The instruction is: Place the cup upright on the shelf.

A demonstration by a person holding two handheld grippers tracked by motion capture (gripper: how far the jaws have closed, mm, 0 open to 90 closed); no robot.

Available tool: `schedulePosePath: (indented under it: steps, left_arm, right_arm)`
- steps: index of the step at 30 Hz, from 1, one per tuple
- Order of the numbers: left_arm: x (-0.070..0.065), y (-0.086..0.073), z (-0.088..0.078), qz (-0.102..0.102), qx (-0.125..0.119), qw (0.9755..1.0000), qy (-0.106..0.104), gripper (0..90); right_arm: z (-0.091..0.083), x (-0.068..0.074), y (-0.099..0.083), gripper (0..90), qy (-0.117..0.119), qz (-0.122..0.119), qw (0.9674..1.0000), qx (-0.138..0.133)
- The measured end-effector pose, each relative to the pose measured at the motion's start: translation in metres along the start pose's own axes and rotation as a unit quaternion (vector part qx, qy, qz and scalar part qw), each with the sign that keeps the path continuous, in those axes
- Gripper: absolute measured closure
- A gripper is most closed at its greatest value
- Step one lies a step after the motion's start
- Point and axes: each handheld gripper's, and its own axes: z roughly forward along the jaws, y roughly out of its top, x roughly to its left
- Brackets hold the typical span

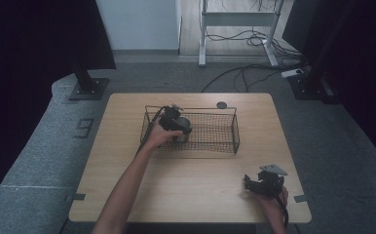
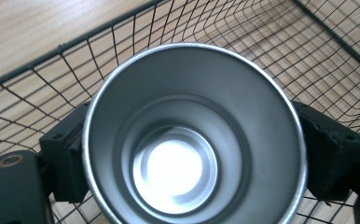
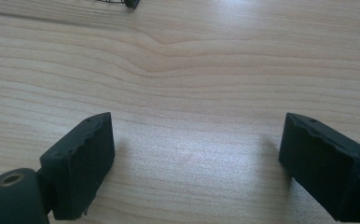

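Left tool (image 1: 175, 122) was clamped on the steel cup (image 2: 194, 135), one jaw against each side of its wall just below the rim, mouth facing the camera. Cup sat inside the wire basket (image 1: 225, 139) on the bench (image 1: 127, 146). Judged light, rigid and slick, so side-wall pinch suits. Right tool (image 3: 194, 158) rested wide open over bare bench, holding nothing.

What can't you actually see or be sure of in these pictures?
- Metal cup: its outside and base are hidden by its own rim in the left gripper view, and the bottom edge cuts it off.
- Wire basket: in the high view the hand and left claw cover its left end.
- Small dark disc beyond the basket: too small to identify.
- Right claw: its body lies below the frame.
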Motion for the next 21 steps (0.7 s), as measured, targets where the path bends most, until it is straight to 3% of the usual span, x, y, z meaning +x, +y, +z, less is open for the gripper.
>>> schedulePosePath:
  steps: [5, 14, 21]
  left_arm:
    - [0.000, 0.002, -0.007, -0.009, -0.018, 0.9998, -0.004, 11.3]
    - [0.002, 0.004, -0.025, -0.007, -0.044, 0.9990, 0.004, 10.7]
    - [-0.003, 0.006, -0.038, -0.006, -0.064, 0.9979, -0.002, 10.7]
  right_arm:
    - [0.000, 0.000, 0.000, 10.1, 0.000, 0.000, 1.0000, 0.000]
    - [0.000, 0.000, 0.000, 10.1, 0.000, 0.000, 1.0000, 0.001]
    - [0.000, 0.000, 0.000, 10.1, 0.000, 0.000, 1.0000, 0.001]
